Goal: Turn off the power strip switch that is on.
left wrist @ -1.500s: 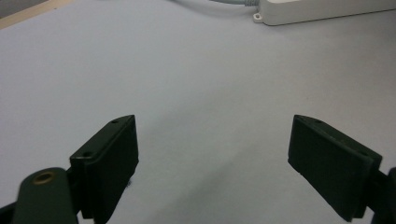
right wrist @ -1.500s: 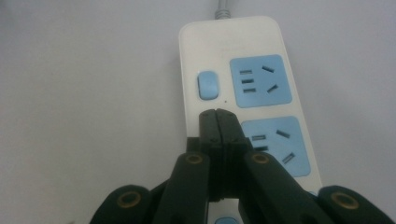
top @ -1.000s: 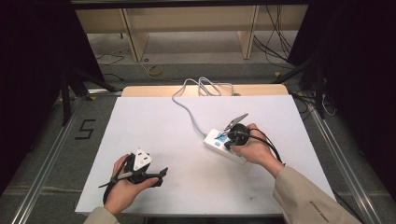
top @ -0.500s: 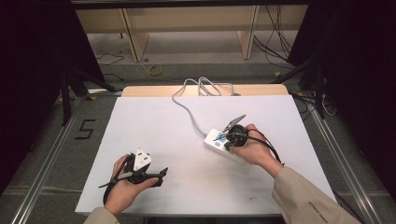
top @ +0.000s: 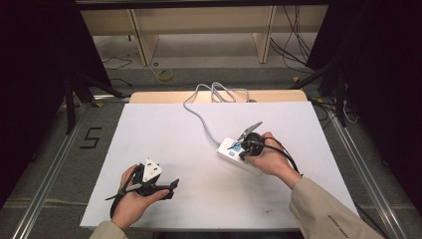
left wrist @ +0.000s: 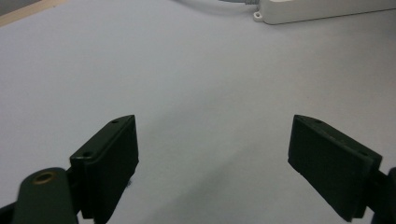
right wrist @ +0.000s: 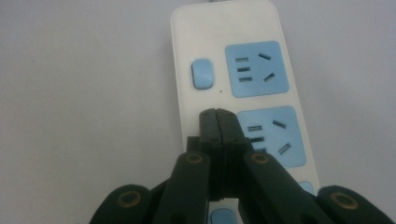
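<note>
— White plastic, that's the power strip [top: 238, 155], lying on the white table [top: 164, 134] right of centre, under the person's right hand [top: 271, 160]. Do you see it closer anywhere?

— Yes, the right gripper view has the strip [right wrist: 238, 70] running away from the camera. Two full pale blue socket panels show, and a small blue switch [right wrist: 201, 73] sits beside the farther one.

— And the right gripper [right wrist: 218, 122]?

— Its two black jaws are pressed flat together with nothing between them. The joined tips hang over the strip's white face, at the left edge of the nearer socket panel. Whether they touch the plastic, I cannot tell.

— Where does the strip's lead go?

— A grey cable [top: 199, 117] leaves the far end, curves across the table and coils in loops at the far edge, where a strip of bare wood shows.

— What about the other side?

— In the high view the left gripper [top: 149, 184] lies low in the left hand [top: 130, 204] near the front left of the table, well apart from the strip. It carries a white block on top.

— Open or closed?

— Its own view shows the jaws spread wide over bare white table, holding nothing. One end of the strip [left wrist: 322, 9] and its cable show at the top edge of that view
</note>
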`<action>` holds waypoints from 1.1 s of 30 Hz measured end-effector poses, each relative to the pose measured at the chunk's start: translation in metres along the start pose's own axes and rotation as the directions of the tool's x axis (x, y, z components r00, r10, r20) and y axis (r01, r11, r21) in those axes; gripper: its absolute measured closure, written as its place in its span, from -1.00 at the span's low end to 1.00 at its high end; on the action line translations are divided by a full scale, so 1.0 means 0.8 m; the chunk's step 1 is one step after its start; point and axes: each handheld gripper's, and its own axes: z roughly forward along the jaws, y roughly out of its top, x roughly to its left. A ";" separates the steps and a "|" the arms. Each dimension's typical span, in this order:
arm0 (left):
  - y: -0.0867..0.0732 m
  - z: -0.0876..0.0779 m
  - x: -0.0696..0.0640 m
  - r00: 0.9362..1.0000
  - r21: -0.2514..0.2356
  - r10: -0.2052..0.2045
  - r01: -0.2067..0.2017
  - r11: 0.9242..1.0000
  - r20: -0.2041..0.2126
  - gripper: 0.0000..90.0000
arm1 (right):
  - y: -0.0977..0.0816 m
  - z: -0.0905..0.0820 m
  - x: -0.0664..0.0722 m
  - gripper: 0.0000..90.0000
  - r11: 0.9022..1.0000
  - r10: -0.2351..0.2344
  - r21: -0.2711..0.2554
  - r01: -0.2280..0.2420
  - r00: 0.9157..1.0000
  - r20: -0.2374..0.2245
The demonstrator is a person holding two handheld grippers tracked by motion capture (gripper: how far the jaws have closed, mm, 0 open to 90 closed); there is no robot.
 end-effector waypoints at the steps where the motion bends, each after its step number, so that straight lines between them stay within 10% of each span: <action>1: 0.000 0.000 0.000 1.000 0.000 0.000 0.000 1.000 0.000 -0.65 | 0.000 0.000 0.001 1.00 1.000 0.000 0.002 0.000 1.000 0.001; 33: 0.000 0.000 0.000 1.000 0.000 0.000 0.000 1.000 0.001 -0.65 | 0.000 0.001 0.000 1.00 1.000 0.001 0.012 -0.001 1.000 -0.002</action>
